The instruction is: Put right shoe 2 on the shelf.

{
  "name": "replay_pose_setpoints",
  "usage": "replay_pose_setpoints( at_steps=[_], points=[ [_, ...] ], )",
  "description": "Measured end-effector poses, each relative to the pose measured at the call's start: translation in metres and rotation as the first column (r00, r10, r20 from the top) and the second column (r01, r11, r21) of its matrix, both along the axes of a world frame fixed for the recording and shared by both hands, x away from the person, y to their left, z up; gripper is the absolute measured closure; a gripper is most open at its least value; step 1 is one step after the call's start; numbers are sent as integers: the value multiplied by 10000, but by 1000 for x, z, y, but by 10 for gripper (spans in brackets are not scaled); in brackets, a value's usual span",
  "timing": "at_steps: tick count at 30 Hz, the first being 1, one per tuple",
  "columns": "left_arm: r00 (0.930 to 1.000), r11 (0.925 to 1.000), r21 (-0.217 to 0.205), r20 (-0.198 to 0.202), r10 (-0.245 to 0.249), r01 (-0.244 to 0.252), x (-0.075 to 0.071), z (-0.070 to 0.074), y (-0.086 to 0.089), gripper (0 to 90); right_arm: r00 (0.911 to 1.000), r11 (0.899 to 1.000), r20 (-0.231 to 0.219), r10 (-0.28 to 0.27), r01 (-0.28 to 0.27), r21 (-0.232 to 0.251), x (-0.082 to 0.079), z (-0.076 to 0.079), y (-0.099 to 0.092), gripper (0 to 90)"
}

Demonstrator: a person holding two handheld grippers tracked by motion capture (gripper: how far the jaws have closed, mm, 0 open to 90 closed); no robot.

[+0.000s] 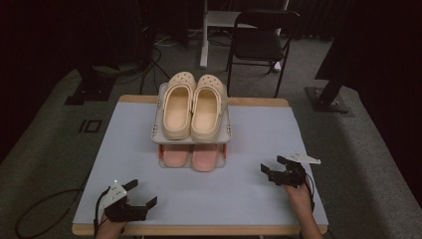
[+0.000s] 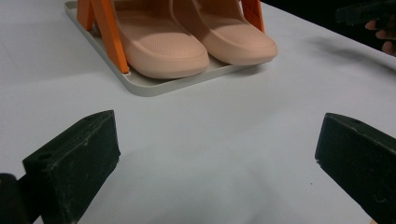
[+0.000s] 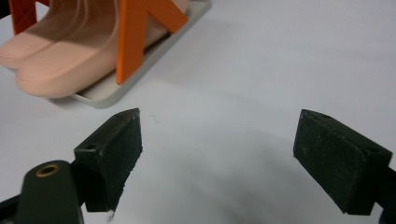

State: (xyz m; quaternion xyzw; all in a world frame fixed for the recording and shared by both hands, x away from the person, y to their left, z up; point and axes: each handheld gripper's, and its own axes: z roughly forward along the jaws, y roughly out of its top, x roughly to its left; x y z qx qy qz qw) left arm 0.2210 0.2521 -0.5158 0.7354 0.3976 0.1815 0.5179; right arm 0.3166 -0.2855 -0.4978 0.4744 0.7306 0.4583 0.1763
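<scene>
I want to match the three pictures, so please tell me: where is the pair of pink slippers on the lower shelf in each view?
High view: pink slippers at centre, under the cream clogs.
Left gripper view: top centre, toes toward the camera.
Right gripper view: top left corner.
Shared landmark: the rack's orange legs beside the slippers, standing on the grey tray.
</scene>
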Motion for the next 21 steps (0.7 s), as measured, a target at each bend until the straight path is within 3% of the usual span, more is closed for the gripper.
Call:
replay_pose_setpoints(
  at_steps=[13, 21],
  points=[
    [10000, 10000, 27, -20, 55, -55, 1, -1, 1, 0, 9982, 9975, -408, -440, 416, -578, -13, -20, -22, 150],
    [9990, 9988, 205, 79, 447, -448, 1, -2, 4, 0, 9934, 9904, -216, -1128, 1106, -827, -25, -25, -34, 150]
  ],
)
